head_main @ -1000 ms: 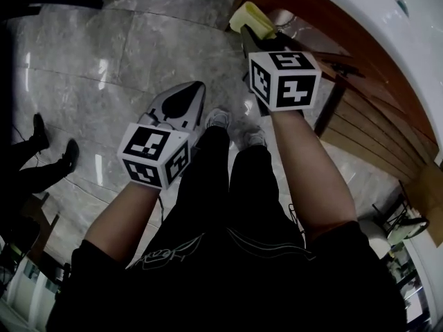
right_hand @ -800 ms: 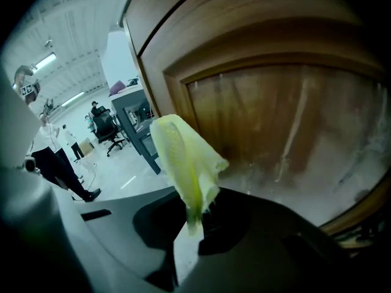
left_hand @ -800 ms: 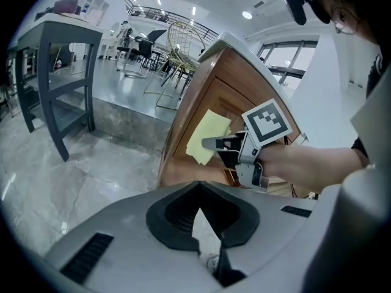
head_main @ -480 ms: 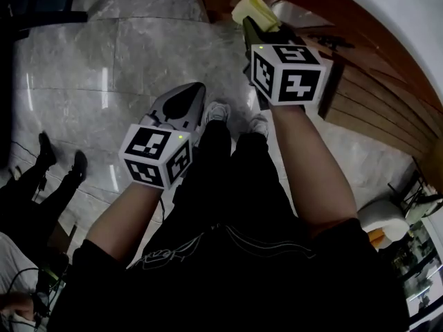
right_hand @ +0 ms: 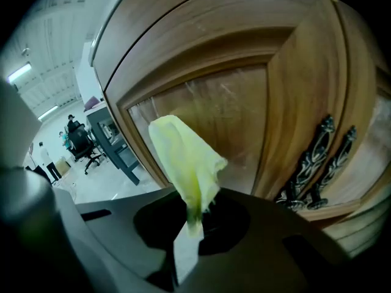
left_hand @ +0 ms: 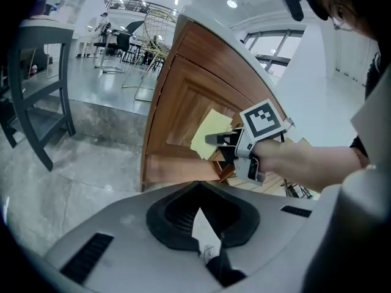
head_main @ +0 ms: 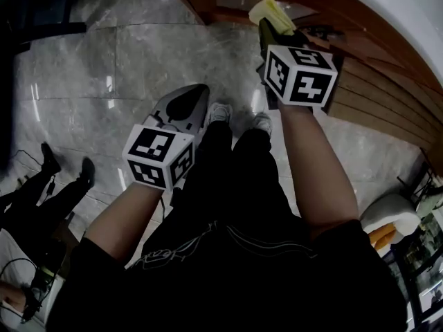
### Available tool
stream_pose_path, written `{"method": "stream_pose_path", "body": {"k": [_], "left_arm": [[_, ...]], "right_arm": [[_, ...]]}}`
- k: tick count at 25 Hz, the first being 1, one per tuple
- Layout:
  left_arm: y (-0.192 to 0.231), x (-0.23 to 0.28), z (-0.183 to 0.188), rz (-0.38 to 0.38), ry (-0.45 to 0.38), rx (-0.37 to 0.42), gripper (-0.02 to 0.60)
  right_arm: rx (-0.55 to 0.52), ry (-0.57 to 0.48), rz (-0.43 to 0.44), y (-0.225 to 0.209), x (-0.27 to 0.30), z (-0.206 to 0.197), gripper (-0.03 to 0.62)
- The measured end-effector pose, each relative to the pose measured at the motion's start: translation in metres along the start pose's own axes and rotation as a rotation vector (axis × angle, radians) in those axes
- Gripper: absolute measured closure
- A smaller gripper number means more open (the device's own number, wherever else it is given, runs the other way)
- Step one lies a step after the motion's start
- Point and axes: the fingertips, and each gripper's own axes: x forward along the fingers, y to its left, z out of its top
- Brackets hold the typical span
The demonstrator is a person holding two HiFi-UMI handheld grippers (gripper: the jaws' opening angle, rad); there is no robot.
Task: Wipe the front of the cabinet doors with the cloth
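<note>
Right gripper (right_hand: 190, 224) pinches the lower end of the yellow cloth (right_hand: 183, 154) between its closed jaws, held out far and to the right of the person. Grey marble floor (head_main: 104, 68) spreads to the left. Along the right curves the wooden cabinet (head_main: 374, 75). The cloth stands upright just before the glossy panel of its door (right_hand: 244, 115); whether it touches cannot be told. Right of that panel two dark ornate handles (right_hand: 311, 163) hang side by side. Left gripper (left_hand: 204, 243) sits nearer, over the floor, jaws together with nothing between them.
</note>
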Motion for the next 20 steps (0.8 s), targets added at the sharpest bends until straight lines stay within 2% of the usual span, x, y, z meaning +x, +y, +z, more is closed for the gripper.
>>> {"method": "stream_pose_path", "body": {"k": [9,20], "left_arm": [[-0.016,0.011,0.000,-0.017,0.020,0.021,0.575],[-0.032,0.026,0.001,-0.036,0.033,0.038,0.575]], "right_arm": [[0.085,-0.017,-0.071,-0.039,-0.023,-0.013,0.553],[0.095,-0.034,-0.151,-0.066,-0.047,-0.028,0.553]]}}
